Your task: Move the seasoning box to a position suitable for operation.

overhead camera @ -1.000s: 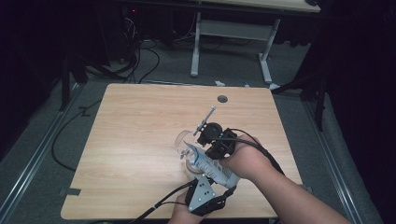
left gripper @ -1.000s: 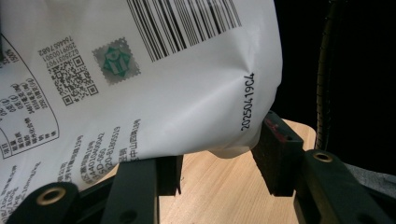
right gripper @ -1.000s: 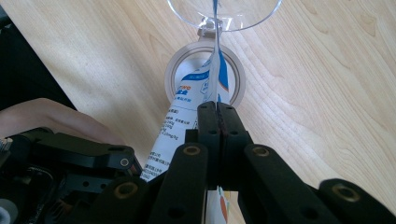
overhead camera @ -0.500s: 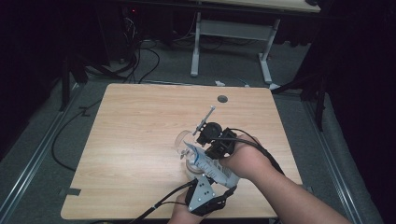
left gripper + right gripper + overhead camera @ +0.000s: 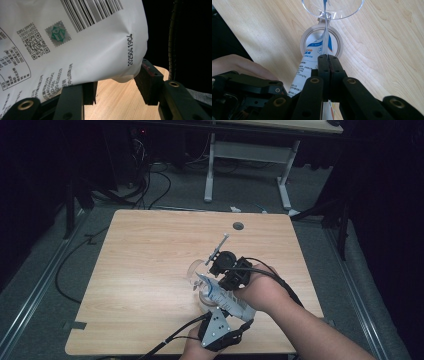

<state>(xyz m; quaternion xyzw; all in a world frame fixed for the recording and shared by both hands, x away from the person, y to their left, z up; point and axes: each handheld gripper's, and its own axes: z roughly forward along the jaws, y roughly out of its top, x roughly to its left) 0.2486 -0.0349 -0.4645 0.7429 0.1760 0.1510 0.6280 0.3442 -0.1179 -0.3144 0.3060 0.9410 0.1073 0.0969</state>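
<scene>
A white printed pouch (image 5: 227, 300) lies slanted over the wooden table (image 5: 150, 270), its upper end at the round mouth of a clear jar (image 5: 196, 270). My left gripper (image 5: 224, 309) holds the pouch's lower end. In the left gripper view the pouch (image 5: 87, 37), barcode side up, bulges between the two pads of the left gripper (image 5: 117, 85), which press on it. My right gripper (image 5: 216, 275) is shut on the pouch's thin edge. In the right gripper view the right gripper (image 5: 327, 58) pinches that edge of the pouch (image 5: 308, 67) above the jar's rim (image 5: 338, 42), beside its open clear lid (image 5: 337, 10).
A thin grey stick (image 5: 218, 248) lies just beyond the right gripper. A round cable hole (image 5: 238, 225) sits near the table's far edge. The left gripper's cable (image 5: 170, 340) trails off the front edge. Cables and a white desk frame (image 5: 247, 155) are on the floor behind.
</scene>
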